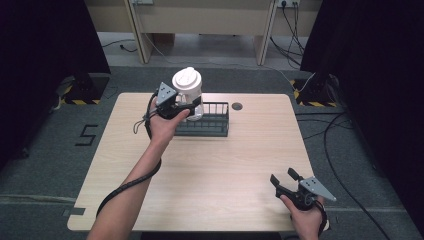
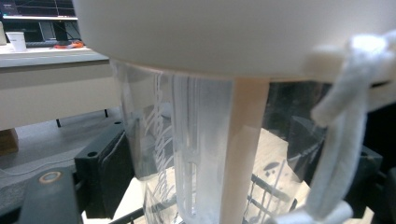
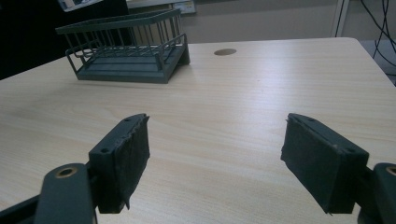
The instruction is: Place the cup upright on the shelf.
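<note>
White and clear plastic make up the one water bottle (image 1: 188,90), which the left gripper (image 1: 186,107) holds above the left end of the wire rack (image 1: 216,122), at the far side of the table. In the high view its round white lid faces up, and the bottle's lower part is hidden behind the gripper and the hand (image 1: 162,125) that carries it. In the left gripper view the bottle (image 2: 187,154) is so close that the lid's rim spans the top of the picture; below it comes the see-through ribbed body with pale lettering too blurred to read, and a white cord loop (image 2: 343,140) hangs from the lid at the right. The left gripper's two jaws press against the bottle's sides, one at each side of the body, so this gripper is clamped on the bottle.

There is one rack, dark grey-green with thin upright bars; the right gripper view shows the rack (image 3: 128,44) with nothing lying in it. One dark round hole (image 1: 237,106) sits in the wooden table (image 1: 225,165) just right of the rack.

The right gripper (image 1: 283,180) sits low at the table's near right corner, well apart from the rack. In its own view the right gripper (image 3: 215,158) has its two padded jaws spread wide with bare tabletop between them.
</note>
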Available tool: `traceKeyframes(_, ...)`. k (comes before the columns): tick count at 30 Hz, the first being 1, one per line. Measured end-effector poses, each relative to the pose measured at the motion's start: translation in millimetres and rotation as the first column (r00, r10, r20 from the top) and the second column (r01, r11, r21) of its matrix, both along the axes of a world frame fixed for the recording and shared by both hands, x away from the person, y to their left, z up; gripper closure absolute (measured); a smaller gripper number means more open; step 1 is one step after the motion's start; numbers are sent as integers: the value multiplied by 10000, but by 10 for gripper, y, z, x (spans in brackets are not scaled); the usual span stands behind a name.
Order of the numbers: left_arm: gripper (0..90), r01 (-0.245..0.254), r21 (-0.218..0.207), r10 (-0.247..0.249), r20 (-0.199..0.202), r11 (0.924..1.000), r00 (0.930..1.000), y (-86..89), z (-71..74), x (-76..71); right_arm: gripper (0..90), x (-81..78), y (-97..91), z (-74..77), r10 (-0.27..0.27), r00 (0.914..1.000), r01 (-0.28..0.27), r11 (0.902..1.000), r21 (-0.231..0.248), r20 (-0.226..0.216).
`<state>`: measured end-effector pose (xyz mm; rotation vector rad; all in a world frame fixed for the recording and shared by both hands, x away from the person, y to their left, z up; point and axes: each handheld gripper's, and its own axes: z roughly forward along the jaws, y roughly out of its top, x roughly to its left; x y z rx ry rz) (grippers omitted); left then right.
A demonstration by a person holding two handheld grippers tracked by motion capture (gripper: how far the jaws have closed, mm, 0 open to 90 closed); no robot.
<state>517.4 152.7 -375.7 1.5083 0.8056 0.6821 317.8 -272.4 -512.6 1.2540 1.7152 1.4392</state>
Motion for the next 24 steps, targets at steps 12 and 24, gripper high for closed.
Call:
traceKeyframes(12, 167, -243, 44, 245, -325, 9997, 9992, -22, -61, 152, 235, 2, 1, -4, 8, 10000, -8, 10000, 53, -26)
traceKeyframes(24, 167, -454, 65, 457, -590, 9989, 9972, -69, -124, 296, 235, 2, -8, -4, 14, 10000, -14, 10000, 63, -14)
